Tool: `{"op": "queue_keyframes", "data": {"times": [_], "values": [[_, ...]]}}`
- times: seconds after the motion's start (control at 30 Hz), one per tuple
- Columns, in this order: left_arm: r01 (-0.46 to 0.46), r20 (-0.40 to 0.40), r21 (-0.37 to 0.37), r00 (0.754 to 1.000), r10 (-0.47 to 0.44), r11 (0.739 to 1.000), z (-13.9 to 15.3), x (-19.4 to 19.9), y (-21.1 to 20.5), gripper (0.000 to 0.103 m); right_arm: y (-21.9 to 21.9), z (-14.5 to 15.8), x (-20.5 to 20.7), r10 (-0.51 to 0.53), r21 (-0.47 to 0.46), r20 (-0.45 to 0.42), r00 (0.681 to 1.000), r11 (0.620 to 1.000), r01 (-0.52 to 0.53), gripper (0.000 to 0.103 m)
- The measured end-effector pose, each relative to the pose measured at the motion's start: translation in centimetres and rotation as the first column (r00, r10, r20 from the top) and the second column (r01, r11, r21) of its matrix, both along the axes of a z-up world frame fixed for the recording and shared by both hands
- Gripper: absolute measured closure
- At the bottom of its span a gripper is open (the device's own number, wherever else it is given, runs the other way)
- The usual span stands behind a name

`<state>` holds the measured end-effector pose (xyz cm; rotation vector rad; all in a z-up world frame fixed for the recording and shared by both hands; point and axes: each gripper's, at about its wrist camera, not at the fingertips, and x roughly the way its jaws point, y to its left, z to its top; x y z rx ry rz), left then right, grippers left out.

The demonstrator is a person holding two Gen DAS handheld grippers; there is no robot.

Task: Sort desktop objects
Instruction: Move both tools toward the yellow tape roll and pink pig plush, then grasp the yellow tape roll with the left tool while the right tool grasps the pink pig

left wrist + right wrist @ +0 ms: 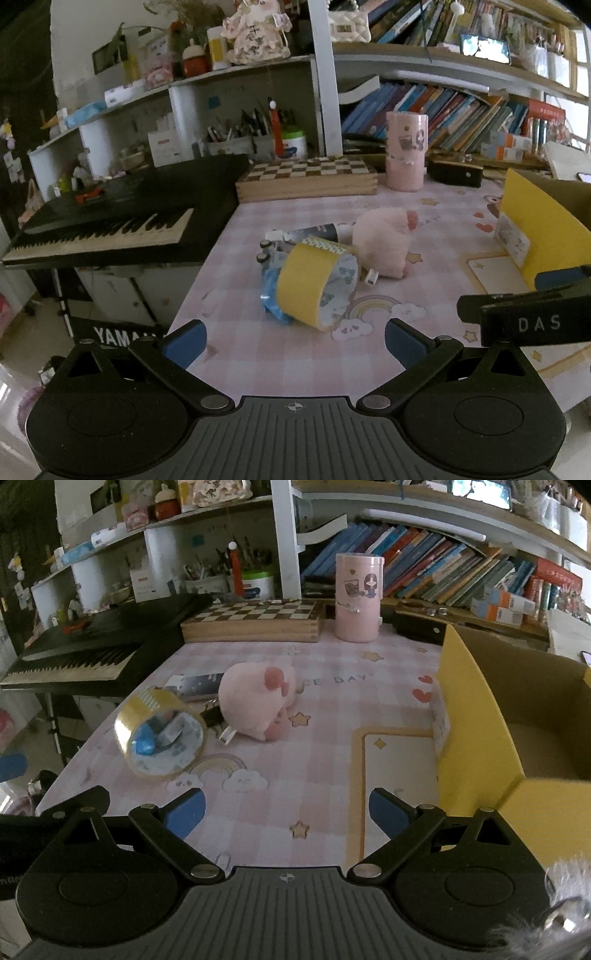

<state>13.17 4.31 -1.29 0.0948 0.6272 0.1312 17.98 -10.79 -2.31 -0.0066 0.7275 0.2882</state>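
Note:
A yellow tape roll (314,286) lies on its side on the pink checked desk, also in the right wrist view (159,734). Behind it are a pink plush toy (384,242) (260,703), a dark tube (314,232) (199,684), a blue packet (271,299) and small black items (266,250). A yellow cardboard box (487,720) stands open at the right, its flap also in the left wrist view (543,225). My left gripper (293,341) is open and empty, short of the tape roll. My right gripper (286,812) is open and empty beside the box.
A wooden chessboard box (306,177) (255,622) and a pink cylinder (406,151) (358,598) stand at the back. A black keyboard (110,221) (85,653) borders the desk's left edge. Bookshelves rise behind. The right gripper's body (528,314) shows at the right.

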Motion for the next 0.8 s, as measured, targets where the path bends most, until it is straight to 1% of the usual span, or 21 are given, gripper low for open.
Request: {"op": "queue_keyframes", "data": {"times": [0.3,0.53,0.63,0.67,0.8], "values": [[-0.014,-0.050,0.034,0.999,0.015,0.999,-0.6,3.7,-0.2,0.000,0.3,-0.4,4.4,0.023,0.021,-0.023,0.999,1.000,-0.022,0.006],[-0.024,-0.076,0.036,0.997,0.027,0.999,-1.1,6.5,0.0,0.001,0.9,-0.5,7.7,0.055,0.056,-0.036,0.998,0.997,-0.053,0.006],[-0.043,-0.088,0.035,0.995,0.046,0.998,-1.4,7.8,0.3,0.001,1.3,-0.5,9.2,0.064,0.078,-0.046,0.997,0.995,-0.060,0.006],[-0.043,-0.095,0.028,0.994,0.046,0.999,-1.6,8.2,0.4,0.003,1.4,-0.6,9.8,0.065,0.086,-0.051,0.997,0.995,-0.060,0.006],[-0.023,-0.123,0.019,0.992,0.025,1.000,-2.2,9.7,0.2,0.004,2.1,-1.0,11.9,0.070,0.111,-0.080,0.994,0.992,-0.061,0.006]]}}
